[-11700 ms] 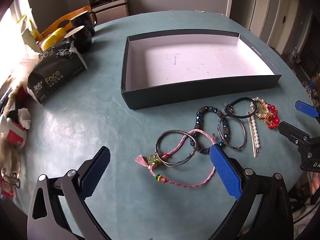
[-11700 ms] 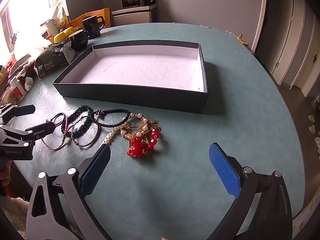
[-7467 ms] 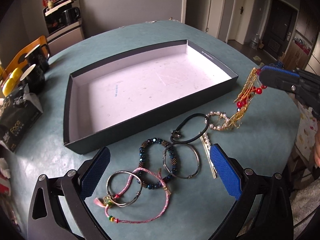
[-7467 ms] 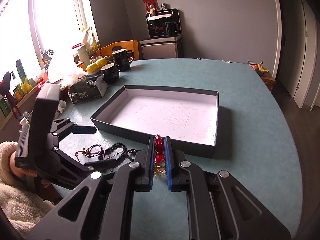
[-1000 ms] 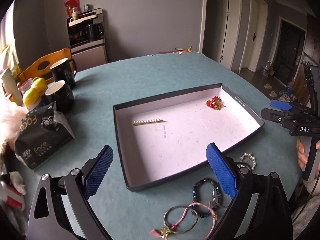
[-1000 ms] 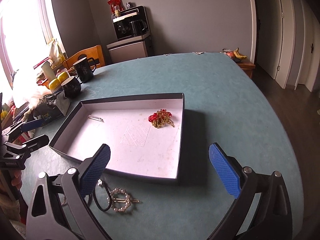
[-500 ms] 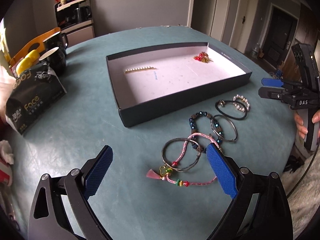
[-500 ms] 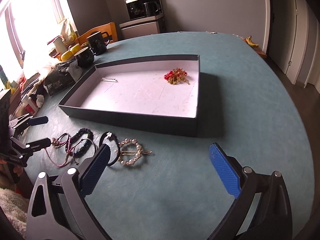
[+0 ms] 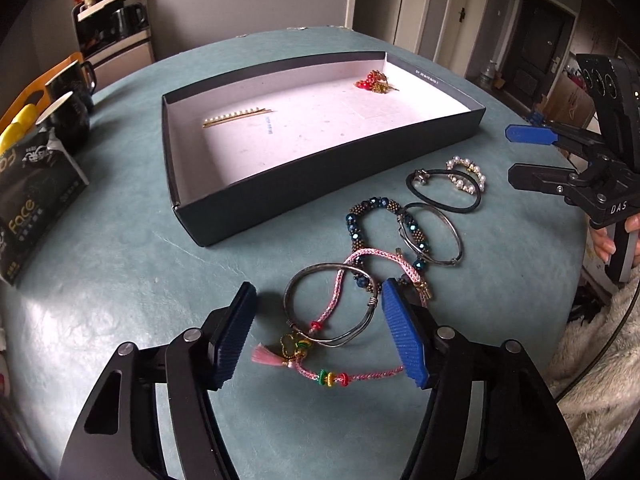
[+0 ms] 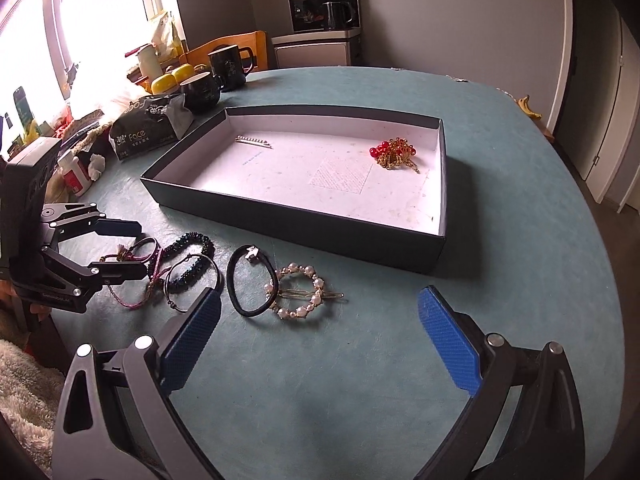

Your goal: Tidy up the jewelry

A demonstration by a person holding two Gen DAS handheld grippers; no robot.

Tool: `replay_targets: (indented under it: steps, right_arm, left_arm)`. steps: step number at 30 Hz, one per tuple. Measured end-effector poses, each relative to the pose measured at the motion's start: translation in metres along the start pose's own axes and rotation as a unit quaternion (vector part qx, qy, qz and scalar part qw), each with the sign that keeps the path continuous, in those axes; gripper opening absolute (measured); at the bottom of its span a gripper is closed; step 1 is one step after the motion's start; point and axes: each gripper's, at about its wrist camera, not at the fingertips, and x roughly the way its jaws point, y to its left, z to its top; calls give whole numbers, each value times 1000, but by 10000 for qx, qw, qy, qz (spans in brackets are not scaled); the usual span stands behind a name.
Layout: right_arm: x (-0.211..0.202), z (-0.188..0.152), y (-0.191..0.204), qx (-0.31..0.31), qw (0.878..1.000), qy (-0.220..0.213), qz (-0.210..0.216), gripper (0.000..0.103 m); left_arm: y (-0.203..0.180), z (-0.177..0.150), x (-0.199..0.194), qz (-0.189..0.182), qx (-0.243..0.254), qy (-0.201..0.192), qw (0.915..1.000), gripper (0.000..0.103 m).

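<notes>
- The left claw (image 9: 318,334) hangs low over the near end of the jewelry row, its jaws just narrowed yet still apart, straddling the silver bangle (image 9: 330,306) and pink cord bracelet (image 9: 362,264) without touching them; likely lining up a pinch.
- The right claw (image 10: 320,346) stands spread wide and empty, near the pearl ring clip (image 10: 298,292) and black hair tie (image 10: 250,280), probably its next pick.
- The open box (image 9: 280,196) sits just beyond on the bench (image 9: 120,264), already holding the pearl hairpin (image 9: 236,117) at left and the red-bead chain (image 9: 374,82) far right, kept apart.
</notes>
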Motion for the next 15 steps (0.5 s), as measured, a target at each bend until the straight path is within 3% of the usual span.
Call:
replay_targets:
  steps: [5, 9, 15]
  right_arm:
    - [2, 0, 0, -15, 10000, 40, 26, 97]
    - [5, -1, 0, -11, 10000, 89, 28, 97]
    - [9, 0, 4, -106, 9998, 156, 60, 72]
  left_arm:
    - [-2, 0, -2, -80, 37, -17, 10000, 50]
    - [-6, 0, -1, 12, 182, -54, 9998, 50]
    - [-7, 1, -4, 100, 216, -78, 9997, 49]
